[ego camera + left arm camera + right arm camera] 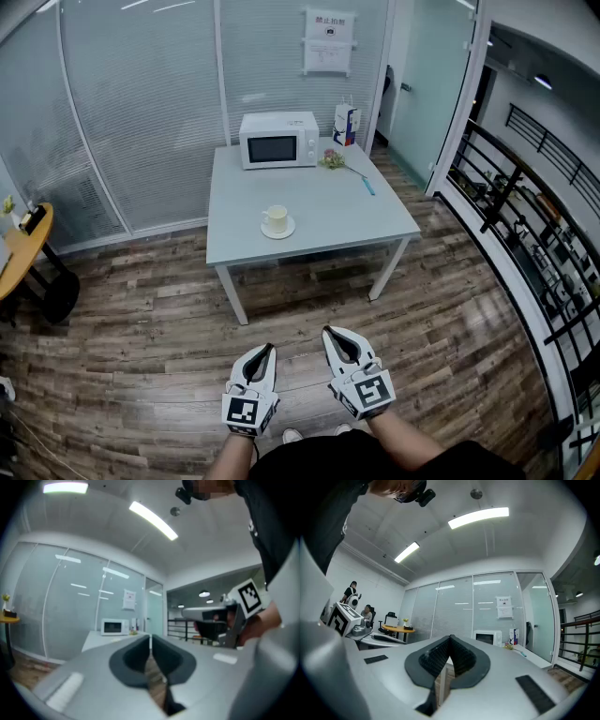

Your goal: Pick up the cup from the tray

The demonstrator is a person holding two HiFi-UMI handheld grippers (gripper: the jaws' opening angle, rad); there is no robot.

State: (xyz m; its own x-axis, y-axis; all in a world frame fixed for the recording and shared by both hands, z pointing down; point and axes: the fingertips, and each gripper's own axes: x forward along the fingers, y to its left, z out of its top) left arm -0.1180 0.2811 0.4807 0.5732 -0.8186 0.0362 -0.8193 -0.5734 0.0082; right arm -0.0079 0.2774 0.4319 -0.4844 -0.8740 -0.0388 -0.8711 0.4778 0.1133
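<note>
While the left claw (pixel 265 352) and right claw (pixel 331 336) hang closed and empty, the cup (pixel 275 218) stands on the desk (pixel 328 214) well ahead, seemingly nearer the left.

A microwave (pixel 277 140) and a carton (pixel 346 125) stand on the grey table (pixel 323 217).

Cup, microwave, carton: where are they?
Cup (pixel 275 218), head view, on its side.
Microwave (pixel 272 148), head view, on its door.
Carton (pixel 346 127), head view, on its front face.
</note>
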